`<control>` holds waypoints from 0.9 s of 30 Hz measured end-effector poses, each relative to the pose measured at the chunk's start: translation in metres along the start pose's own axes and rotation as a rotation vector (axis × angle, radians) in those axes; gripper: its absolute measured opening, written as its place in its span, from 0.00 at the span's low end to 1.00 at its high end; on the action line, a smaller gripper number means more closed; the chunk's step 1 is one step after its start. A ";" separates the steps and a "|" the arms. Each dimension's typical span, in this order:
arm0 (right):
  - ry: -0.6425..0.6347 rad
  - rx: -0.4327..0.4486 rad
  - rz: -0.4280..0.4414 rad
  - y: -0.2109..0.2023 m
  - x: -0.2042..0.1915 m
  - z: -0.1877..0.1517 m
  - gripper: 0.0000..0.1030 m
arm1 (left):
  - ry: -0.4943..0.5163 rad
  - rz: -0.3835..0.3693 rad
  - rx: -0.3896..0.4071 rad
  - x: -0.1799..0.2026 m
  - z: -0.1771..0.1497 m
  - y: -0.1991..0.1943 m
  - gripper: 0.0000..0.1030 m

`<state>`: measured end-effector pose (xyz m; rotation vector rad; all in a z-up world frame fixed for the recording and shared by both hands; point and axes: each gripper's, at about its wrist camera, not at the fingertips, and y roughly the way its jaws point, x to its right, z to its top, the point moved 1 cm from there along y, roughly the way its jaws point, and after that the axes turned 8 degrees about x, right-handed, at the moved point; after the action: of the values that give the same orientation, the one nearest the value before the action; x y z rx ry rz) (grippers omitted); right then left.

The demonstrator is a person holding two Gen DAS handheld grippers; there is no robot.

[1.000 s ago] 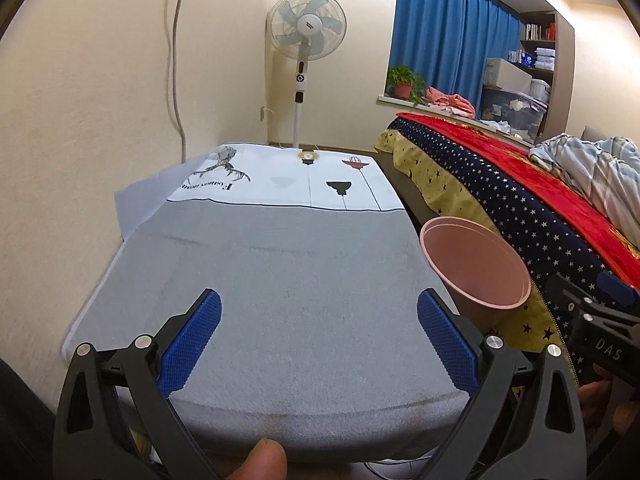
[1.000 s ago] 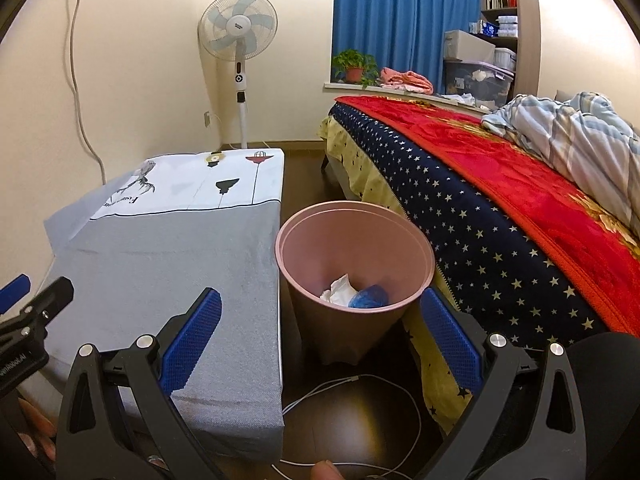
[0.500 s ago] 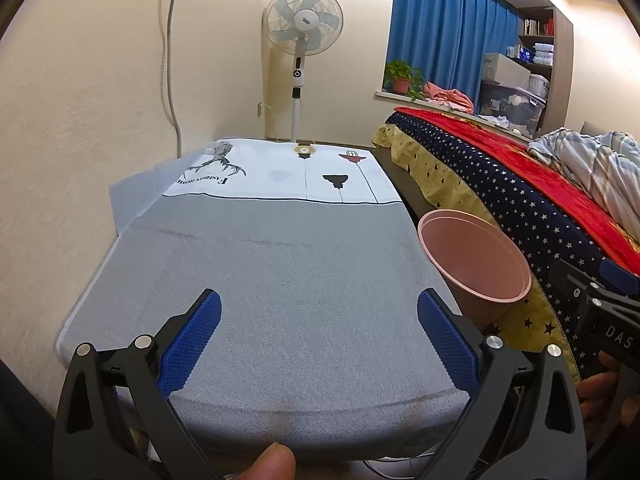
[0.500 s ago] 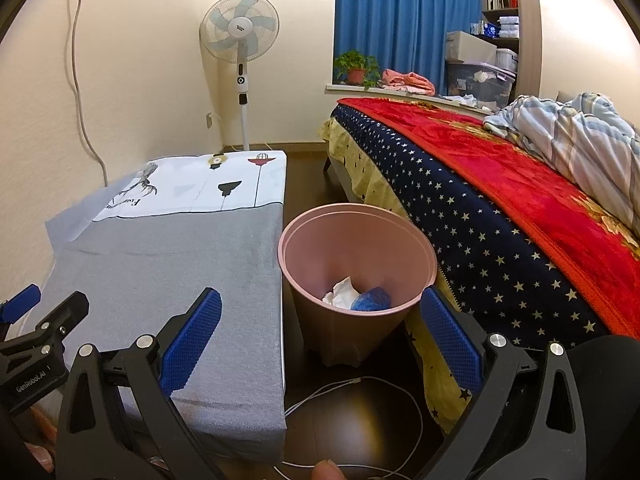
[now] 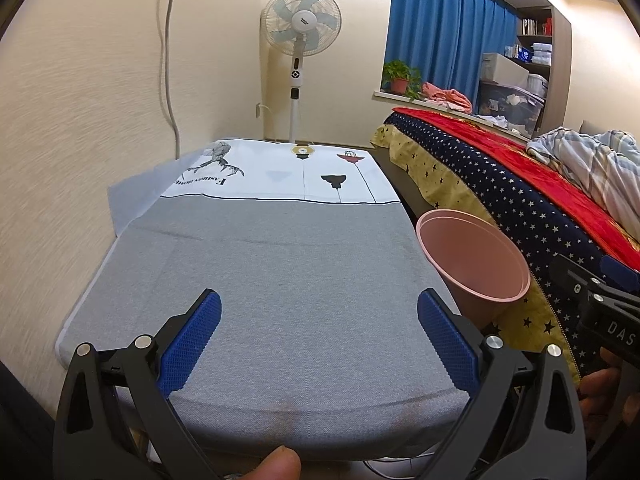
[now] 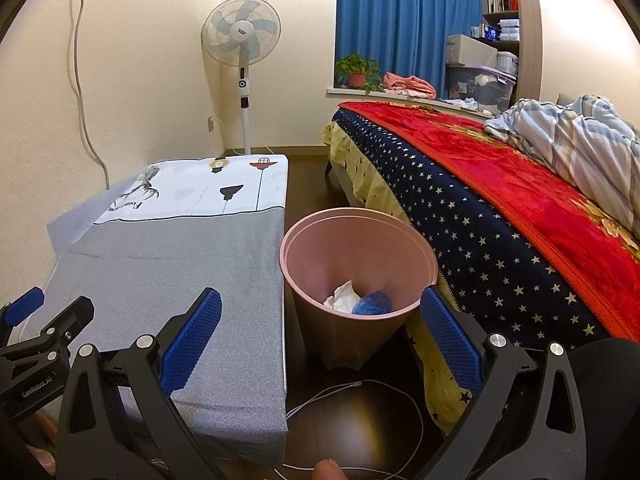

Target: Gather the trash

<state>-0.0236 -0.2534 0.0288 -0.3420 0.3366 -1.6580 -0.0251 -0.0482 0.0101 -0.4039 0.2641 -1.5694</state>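
Meanwhile, the left gripper [image 5: 319, 320] hovered with its blue-padded jaws spread wide and nothing between them, above the near end of a low bench [image 5: 280, 280] covered in grey cloth with a white printed panel at its far end. The right gripper [image 6: 320, 320] was likewise released and held nothing, its jaws framing the pink trash bin [image 6: 358, 276] (seen from above in the right wrist view). The bin stood on the dark floor [image 6: 308, 188], in the gap between the right edge of the bench and the bed [image 6: 500, 208]. Inside it lay a crumpled white tissue [image 6: 342, 300] and, touching it on the right, a crumpled blue piece [image 6: 372, 305] whose material could not be told. A white cable [image 6: 360, 390] looped over the floor just in front of the bin. From the left wrist view the bin's rim [image 5: 472, 256] showed past the bench's right edge, its contents hidden. A pedestal fan [image 5: 301, 24] stood beyond the bench's far end against the wall, and blue curtains [image 6: 404, 20] hung behind a potted plant [image 6: 357, 70] on the sill. On the bed, a red blanket [image 6: 520, 184] lay over a star-patterned navy cover.
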 end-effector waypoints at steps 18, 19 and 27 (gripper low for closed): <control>-0.006 0.002 0.000 0.000 -0.003 0.001 0.95 | 0.004 -0.003 0.001 0.002 0.000 0.001 0.92; -0.006 0.002 0.001 0.000 -0.003 0.001 0.95 | 0.003 -0.002 0.001 0.003 0.000 0.001 0.92; -0.005 0.005 0.000 0.000 -0.001 0.002 0.95 | 0.006 -0.009 0.002 0.004 -0.001 0.001 0.92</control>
<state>-0.0232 -0.2519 0.0304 -0.3422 0.3283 -1.6571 -0.0245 -0.0520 0.0093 -0.3992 0.2653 -1.5797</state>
